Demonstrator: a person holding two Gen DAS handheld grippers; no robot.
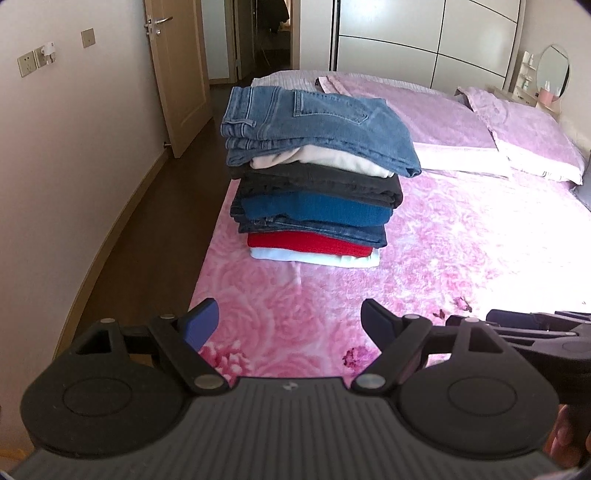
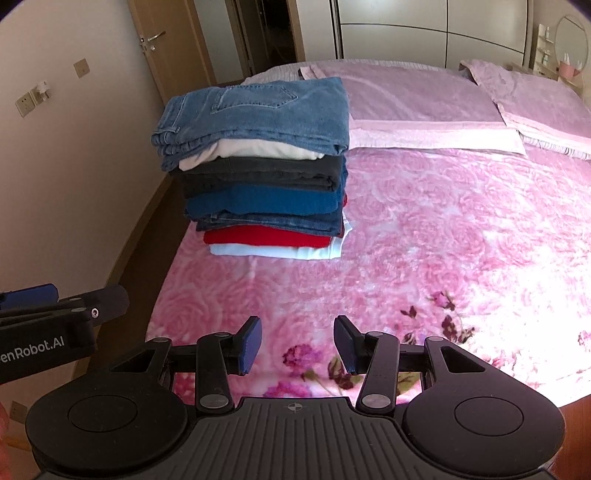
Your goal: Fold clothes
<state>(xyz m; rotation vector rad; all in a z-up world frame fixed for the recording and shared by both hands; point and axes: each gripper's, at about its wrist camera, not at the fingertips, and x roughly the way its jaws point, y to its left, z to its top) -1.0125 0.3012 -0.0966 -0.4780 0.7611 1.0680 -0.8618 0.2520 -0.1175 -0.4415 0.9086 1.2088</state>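
A tall stack of folded clothes [image 1: 314, 184] stands near the left edge of the bed, with light blue jeans [image 1: 317, 122] on top and a white garment at the bottom. It also shows in the right wrist view [image 2: 266, 177]. My left gripper [image 1: 290, 325] is open and empty, held above the pink blanket in front of the stack. My right gripper [image 2: 297, 343] is open and empty, also short of the stack. The left gripper shows at the left edge of the right wrist view [image 2: 55, 299].
The bed has a pink rose-patterned blanket [image 2: 443, 236] and two lilac pillows [image 1: 461, 133] at the far side. A wooden floor strip [image 1: 147, 236], a wall and an open door [image 1: 177, 74] lie to the left. A wardrobe [image 1: 424, 33] and a mirror [image 1: 553, 70] stand behind.
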